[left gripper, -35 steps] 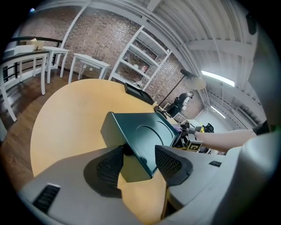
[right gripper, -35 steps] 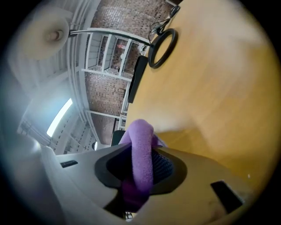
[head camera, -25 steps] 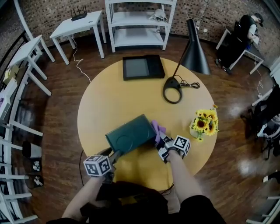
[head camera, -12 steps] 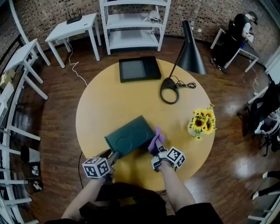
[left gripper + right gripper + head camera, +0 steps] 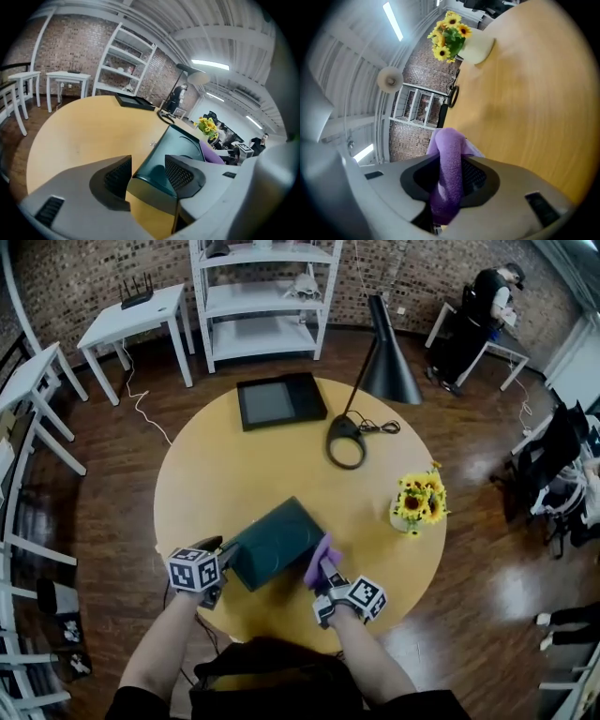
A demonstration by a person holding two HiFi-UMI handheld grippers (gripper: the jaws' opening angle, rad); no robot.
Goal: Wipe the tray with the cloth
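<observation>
Two roles: left gripper (image 5: 147, 174), jaws just eased apart, straddles the tray (image 5: 272, 542) corner, likely to steady it; right gripper (image 5: 450, 177) clenches the cloth (image 5: 318, 564) in its jaws for wiping.

The round yellow wooden table (image 5: 225, 474) is taken from above by the head view, which is aimed forward and steeply down from the person's head, with the whole tabletop kept in frame. The left gripper view is held low at the table's near edge and is pointed across the dark green rectangular tray (image 5: 182, 140), close up. The right gripper view is rolled on its side, close behind the purple cloth (image 5: 450, 173). The yellow sunflowers in a pale pot (image 5: 417, 498) are shared by all three views.
</observation>
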